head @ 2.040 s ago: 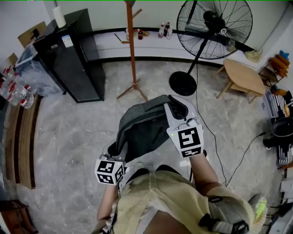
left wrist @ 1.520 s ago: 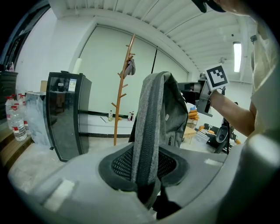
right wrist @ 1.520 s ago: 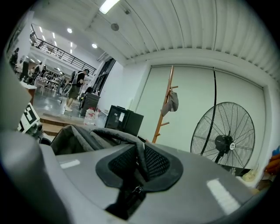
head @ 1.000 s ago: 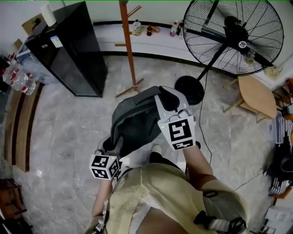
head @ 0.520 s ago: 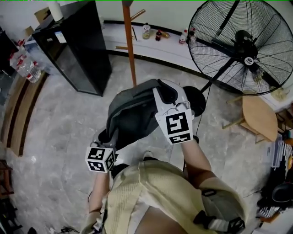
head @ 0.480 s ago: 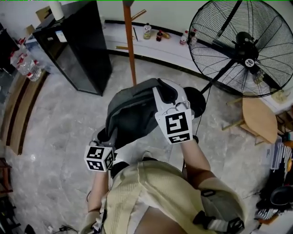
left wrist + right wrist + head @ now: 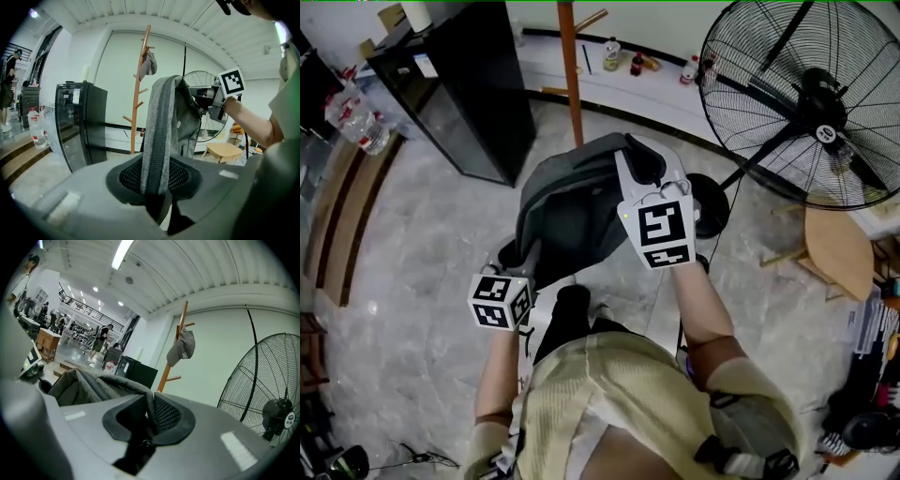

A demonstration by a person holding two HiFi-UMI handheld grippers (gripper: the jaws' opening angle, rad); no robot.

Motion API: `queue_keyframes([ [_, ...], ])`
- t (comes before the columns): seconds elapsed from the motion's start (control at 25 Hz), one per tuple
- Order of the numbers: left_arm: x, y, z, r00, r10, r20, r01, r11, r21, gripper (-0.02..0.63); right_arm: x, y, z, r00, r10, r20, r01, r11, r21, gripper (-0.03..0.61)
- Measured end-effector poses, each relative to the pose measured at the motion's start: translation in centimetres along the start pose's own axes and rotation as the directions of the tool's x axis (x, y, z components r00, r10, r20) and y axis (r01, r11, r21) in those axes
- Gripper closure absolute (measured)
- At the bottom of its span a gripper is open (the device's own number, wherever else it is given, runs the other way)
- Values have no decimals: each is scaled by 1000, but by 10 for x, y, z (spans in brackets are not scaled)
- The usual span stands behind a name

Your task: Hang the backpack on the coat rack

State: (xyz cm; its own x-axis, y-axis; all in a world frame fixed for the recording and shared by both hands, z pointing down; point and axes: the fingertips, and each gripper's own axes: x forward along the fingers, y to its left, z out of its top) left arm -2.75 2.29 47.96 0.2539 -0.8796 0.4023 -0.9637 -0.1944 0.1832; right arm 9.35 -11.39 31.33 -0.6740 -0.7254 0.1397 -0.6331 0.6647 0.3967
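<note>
Head view: marbled, seemingly polished floor [image 7: 412, 309]; left gripper [image 7: 516, 261] and right gripper [image 7: 643, 161] jaws clamp backpack [image 7: 572, 211].

The pale marbled floor [image 7: 403, 309] carries a black cabinet [image 7: 473, 103], the coat rack [image 7: 572, 70] (its foot hidden), a standing fan [image 7: 811, 103] and a small wooden table [image 7: 836, 253].

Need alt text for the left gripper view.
A grey backpack hangs pinched in the jaws of the left gripper, with the right gripper holding its far side. Behind stands a wooden coat rack bearing a grey cap.
</note>
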Motion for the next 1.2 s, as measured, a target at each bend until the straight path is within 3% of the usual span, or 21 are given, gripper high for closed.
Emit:
queue_keyframes([
  [0.64,85,52,13,994,-99,-37,96,992,-81,529,99,-27,-31,992,-8,-128,4,999,-37,526],
  [1.2,144,99,45,989,-135,-54,130,988,-78,531,178,-53,-39,985,-32,-171,26,999,-41,526],
])
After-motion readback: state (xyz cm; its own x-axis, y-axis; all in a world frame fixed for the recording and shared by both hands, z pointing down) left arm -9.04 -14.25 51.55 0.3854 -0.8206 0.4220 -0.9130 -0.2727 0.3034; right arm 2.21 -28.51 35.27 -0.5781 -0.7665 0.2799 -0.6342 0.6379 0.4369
